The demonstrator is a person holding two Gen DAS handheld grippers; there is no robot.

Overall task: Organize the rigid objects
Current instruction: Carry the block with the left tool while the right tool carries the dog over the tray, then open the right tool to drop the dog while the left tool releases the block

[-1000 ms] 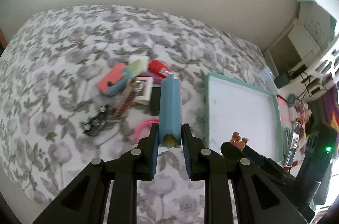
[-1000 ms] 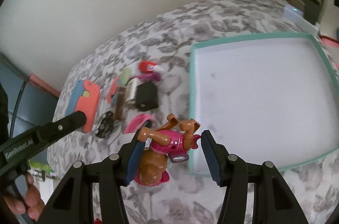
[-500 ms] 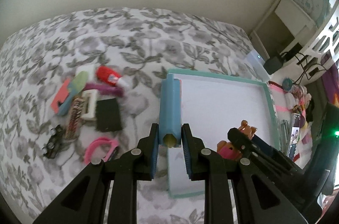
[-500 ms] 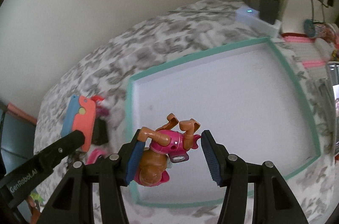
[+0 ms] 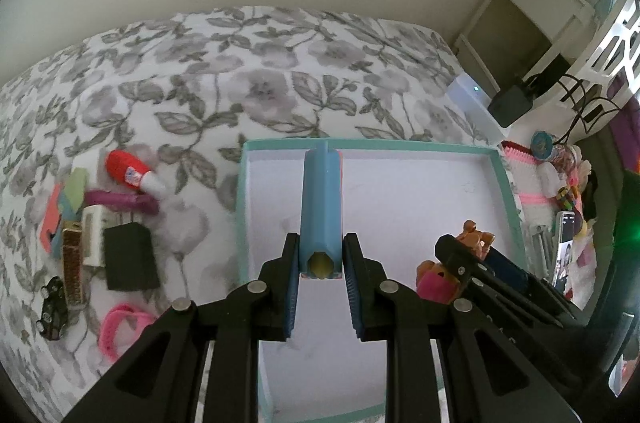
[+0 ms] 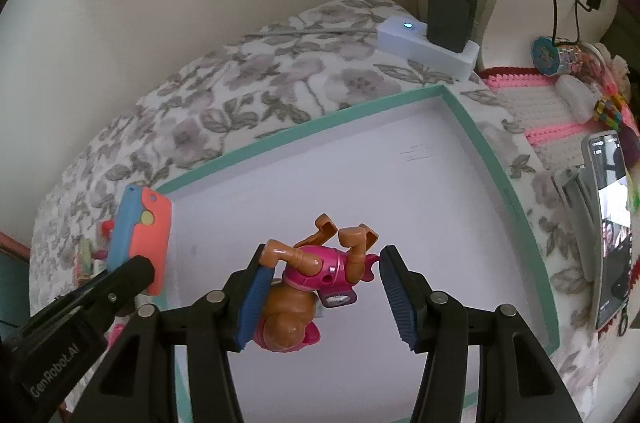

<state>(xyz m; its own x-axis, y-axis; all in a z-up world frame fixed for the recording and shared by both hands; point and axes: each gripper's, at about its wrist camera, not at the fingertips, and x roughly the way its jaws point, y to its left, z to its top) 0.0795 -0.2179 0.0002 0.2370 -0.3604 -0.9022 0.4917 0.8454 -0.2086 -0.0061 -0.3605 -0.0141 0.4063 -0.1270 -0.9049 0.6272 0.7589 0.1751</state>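
My left gripper (image 5: 322, 263) is shut on a long blue and coral toy (image 5: 322, 199), which points forward above the left half of the teal-rimmed white tray (image 5: 368, 145). In the right wrist view the same toy (image 6: 140, 235) hangs over the tray's left rim (image 6: 280, 139), on the tip of the left gripper (image 6: 132, 273). My right gripper (image 6: 320, 283) is shut on a brown and pink toy dog (image 6: 316, 271), held upside down above the middle of the tray. The left wrist view shows the dog (image 5: 474, 235) beyond the right gripper's fingers (image 5: 456, 255). The tray holds nothing.
A pile lies on the floral bedspread left of the tray: a red-capped bottle (image 5: 128, 173), a black block (image 5: 128, 257), a pink bracelet (image 5: 116, 327), a black toy car (image 5: 54, 307). A white power strip with an adapter (image 6: 428, 47) and a phone (image 6: 612, 223) sit right of the tray.
Both grippers have moved right, from above the pile to above the tray, each carrying its toy. They also sank a little. The pile now lies at the left edge.
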